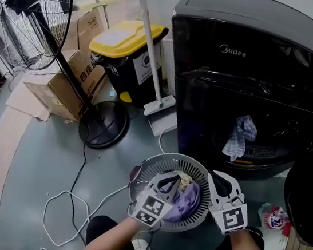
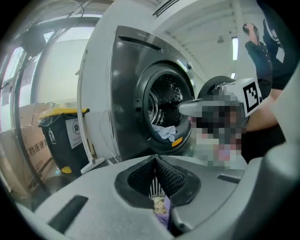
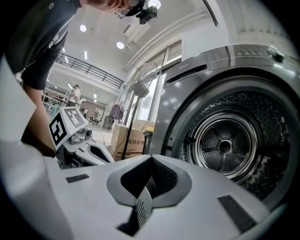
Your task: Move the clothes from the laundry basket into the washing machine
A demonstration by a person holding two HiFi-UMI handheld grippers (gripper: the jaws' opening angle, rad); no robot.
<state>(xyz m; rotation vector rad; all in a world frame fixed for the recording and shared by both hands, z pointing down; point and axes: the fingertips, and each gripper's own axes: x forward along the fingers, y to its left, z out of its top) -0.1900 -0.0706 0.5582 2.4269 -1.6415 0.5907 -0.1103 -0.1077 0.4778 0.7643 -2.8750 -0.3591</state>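
**A:** Clothes (image 1: 185,202) lie in the laundry basket (image 1: 170,159), on the floor before the washing machine (image 1: 250,77). Grippers?

**B:** Left gripper (image 1: 172,186) is pressed together over the pile. Right gripper (image 1: 217,181) pinches the basket's rim.

**A:** Risk?

**B:** Perhaps only 1 thin fold is caught, or nothing, so a garment could slip free mid-lift. 1 cloth (image 1: 240,136) dangles at the door and could snag.

We see a big fan (image 1: 29,0) on a round black stand beside some brown boxes (image 1: 63,88) and a black bin (image 1: 130,71) with a yellow lid. A white pole (image 1: 150,40) stands by the bin, and a white cord (image 1: 69,192) curls on the grey floor (image 1: 31,156).
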